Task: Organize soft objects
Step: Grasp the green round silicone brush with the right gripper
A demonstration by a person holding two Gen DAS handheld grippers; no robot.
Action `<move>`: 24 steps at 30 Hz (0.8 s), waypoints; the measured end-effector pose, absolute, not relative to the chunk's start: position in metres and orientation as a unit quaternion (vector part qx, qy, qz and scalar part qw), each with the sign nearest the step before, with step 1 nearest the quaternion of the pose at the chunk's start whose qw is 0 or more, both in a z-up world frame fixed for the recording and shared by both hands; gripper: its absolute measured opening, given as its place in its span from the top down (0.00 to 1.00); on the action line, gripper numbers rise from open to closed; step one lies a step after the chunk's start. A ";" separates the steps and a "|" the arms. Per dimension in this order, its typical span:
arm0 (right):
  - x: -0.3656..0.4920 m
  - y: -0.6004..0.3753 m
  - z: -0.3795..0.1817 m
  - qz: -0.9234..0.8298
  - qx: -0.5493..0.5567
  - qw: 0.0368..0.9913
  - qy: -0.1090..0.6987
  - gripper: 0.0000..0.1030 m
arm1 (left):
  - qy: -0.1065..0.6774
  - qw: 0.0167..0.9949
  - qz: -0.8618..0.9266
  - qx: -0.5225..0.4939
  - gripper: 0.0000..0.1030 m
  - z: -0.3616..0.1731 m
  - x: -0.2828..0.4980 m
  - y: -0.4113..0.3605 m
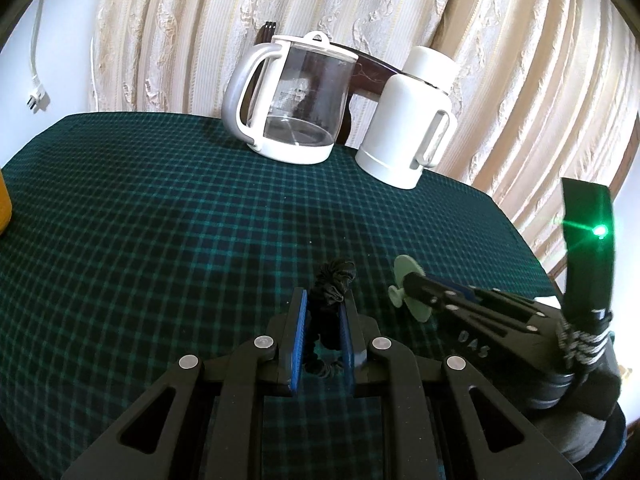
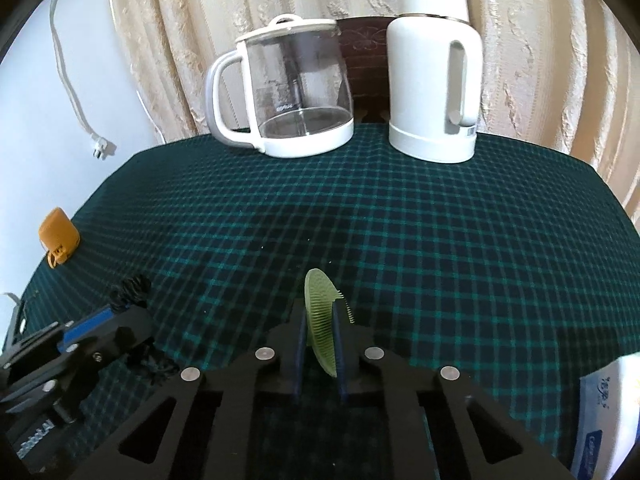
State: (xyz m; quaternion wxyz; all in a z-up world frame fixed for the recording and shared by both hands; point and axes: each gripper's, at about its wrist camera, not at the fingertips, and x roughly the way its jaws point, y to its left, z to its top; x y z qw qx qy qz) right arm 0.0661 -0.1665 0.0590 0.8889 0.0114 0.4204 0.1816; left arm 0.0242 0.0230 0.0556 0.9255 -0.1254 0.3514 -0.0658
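Observation:
My left gripper (image 1: 322, 302) is shut on a black scrunchie (image 1: 332, 286), whose ruffled fabric bunches above and below the blue pads. To its right, my right gripper (image 1: 404, 288) holds a pale green silicone scrubber (image 1: 406, 280). In the right wrist view, that gripper (image 2: 322, 312) is shut on the round green scrubber (image 2: 320, 320), which stands on edge between the fingers with its bristles showing. The left gripper (image 2: 120, 312) with the black scrunchie (image 2: 130, 290) appears at the lower left. Both sit just above the green checked tablecloth (image 2: 400, 240).
A glass kettle with a white handle (image 2: 288, 92) and a white thermos jug (image 2: 434, 68) stand at the table's far edge before a cream curtain. An orange object (image 2: 58, 238) lies at the left edge. A white packet (image 2: 608, 420) lies at the lower right.

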 end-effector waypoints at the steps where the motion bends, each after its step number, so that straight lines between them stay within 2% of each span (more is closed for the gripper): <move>1: 0.065 -0.169 0.061 0.181 0.016 0.889 0.420 0.89 | 0.351 0.925 -0.066 -0.125 0.85 0.056 0.024 0.023; 10: 0.048 -0.188 0.082 0.183 0.056 0.896 0.401 0.90 | 0.353 0.924 -0.071 -0.125 0.85 0.054 0.024 0.021; 15: 0.049 -0.194 0.076 0.181 0.074 0.889 0.413 0.89 | 0.349 0.926 -0.071 -0.127 0.85 0.055 0.022 0.021; 17: 0.050 -0.193 0.070 0.185 0.082 0.883 0.424 0.84 | 0.348 0.926 -0.071 -0.130 0.85 0.056 0.021 0.022; 21: 0.047 -0.184 0.064 0.199 0.083 0.877 0.431 0.43 | 0.344 0.927 -0.069 -0.137 0.85 0.059 0.020 0.024; 24: 0.047 -0.173 0.063 0.206 0.063 0.878 0.427 0.42 | 0.339 0.928 -0.068 -0.142 0.85 0.061 0.018 0.027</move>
